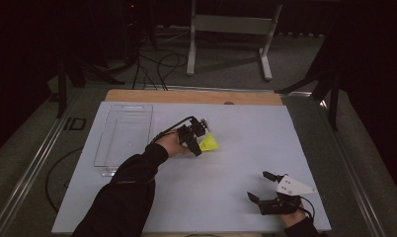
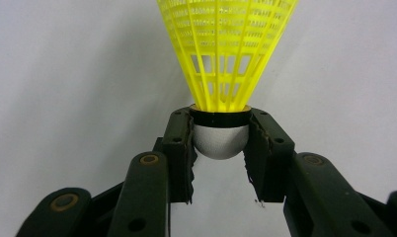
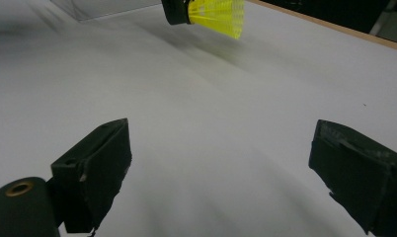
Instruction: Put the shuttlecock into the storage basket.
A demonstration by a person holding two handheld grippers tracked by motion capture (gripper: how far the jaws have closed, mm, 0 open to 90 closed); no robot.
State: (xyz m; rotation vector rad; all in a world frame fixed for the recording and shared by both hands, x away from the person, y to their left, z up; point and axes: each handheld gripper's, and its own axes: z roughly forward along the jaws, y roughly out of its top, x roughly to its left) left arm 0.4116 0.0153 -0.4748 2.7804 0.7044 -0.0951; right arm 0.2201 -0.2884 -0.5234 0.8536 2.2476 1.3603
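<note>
Shuttlecock [image 2: 225, 54] pinched in left gripper [image 2: 220, 140], clear tray [image 1: 123, 138] nearby, right gripper [image 1: 266, 186] spread.

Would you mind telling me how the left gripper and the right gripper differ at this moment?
The left gripper is shut on the yellow shuttlecock, gripping its white cork; the right gripper has its jaws wide apart with nothing between them. The left is by the clear tray; the right is at the table's near right corner. Both are black and hand-held.

shuttlecock [image 2: 226, 54]: skirt's wide end cut off by top edge | clear tray [image 3: 107, 7]: mostly cropped, blurred
</note>
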